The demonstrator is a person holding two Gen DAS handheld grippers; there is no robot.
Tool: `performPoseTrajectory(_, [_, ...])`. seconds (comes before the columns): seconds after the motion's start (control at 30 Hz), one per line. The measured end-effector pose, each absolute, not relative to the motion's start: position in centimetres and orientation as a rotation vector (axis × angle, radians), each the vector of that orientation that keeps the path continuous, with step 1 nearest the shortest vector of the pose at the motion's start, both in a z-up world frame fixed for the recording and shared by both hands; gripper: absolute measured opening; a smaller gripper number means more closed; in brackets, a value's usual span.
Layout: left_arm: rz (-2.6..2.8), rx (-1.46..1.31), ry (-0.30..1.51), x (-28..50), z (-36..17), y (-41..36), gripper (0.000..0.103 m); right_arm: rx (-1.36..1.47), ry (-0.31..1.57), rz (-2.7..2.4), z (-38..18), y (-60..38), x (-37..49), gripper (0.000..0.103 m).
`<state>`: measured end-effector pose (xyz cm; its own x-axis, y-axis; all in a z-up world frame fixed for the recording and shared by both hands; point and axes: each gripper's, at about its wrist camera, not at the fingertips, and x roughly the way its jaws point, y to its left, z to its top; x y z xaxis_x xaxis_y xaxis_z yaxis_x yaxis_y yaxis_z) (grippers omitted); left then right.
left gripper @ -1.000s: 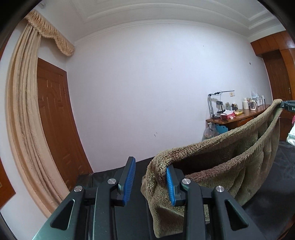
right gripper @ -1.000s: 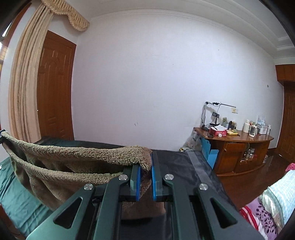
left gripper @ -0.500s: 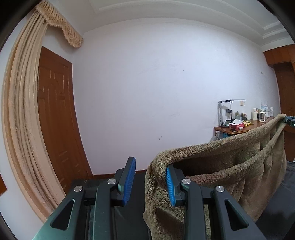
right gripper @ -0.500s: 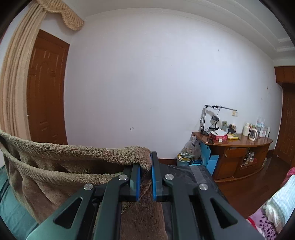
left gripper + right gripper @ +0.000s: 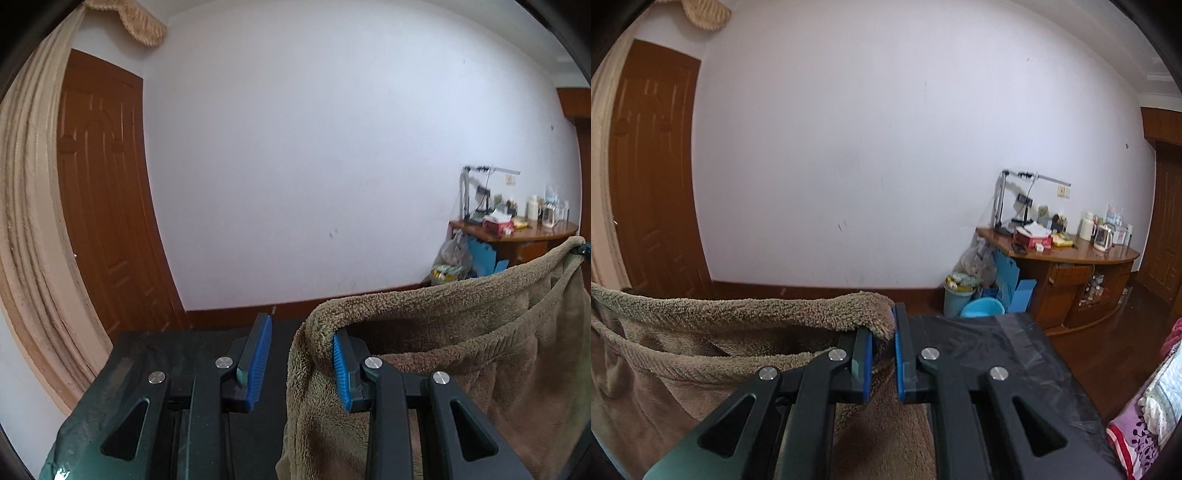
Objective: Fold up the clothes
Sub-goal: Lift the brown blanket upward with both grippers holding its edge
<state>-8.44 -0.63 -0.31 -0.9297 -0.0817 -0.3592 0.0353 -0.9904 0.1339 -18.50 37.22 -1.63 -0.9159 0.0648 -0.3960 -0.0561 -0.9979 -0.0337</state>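
A brown fleecy towel [image 5: 443,332] hangs stretched between my two grippers above a dark table top [image 5: 147,354]. My left gripper [image 5: 301,326] stands open, fingers wide apart. One towel corner is draped over its right finger [image 5: 341,373], and nothing lies between the pads. In the right wrist view the towel [image 5: 720,314] runs off to the left. My right gripper [image 5: 882,328] is shut on the towel's other corner, with cloth pinched between the blue pads. The right gripper's tip [image 5: 583,249] shows at the left view's far right edge, holding the towel's top hem.
A wooden door [image 5: 99,184] and a beige curtain [image 5: 33,221] stand on the left. At the right is a wooden cabinet [image 5: 1071,273] with bottles and a lamp. A bin [image 5: 956,299] and a blue basin [image 5: 982,308] sit on the floor. Patterned bedding [image 5: 1145,424] lies at the lower right.
Both views have shifted toward the far wall, so the table's far end, the skirting board and the floor bin have come into sight. The towel hangs the same way and both grips are unchanged.
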Motion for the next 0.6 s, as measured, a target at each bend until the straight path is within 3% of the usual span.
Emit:
performPoseTrajectory(0.47, [-2.943,0.873,-0.173,-16.9,-8.0,0.3,0.033,-1.070,0.036,2.922,-11.1,38.8,-27.6,0.010])
performPoseTrajectory(0.53, [-2.932,0.902,-0.171,-17.5,-8.5,0.1,0.037,-1.127,0.050,2.925,-11.9,39.1,-27.8,0.010])
performPoseTrajectory(0.6, [-2.912,0.934,-0.164,-18.1,-8.9,-0.1,0.052,-1.157,0.056,2.909,-12.4,39.2,-28.0,0.010])
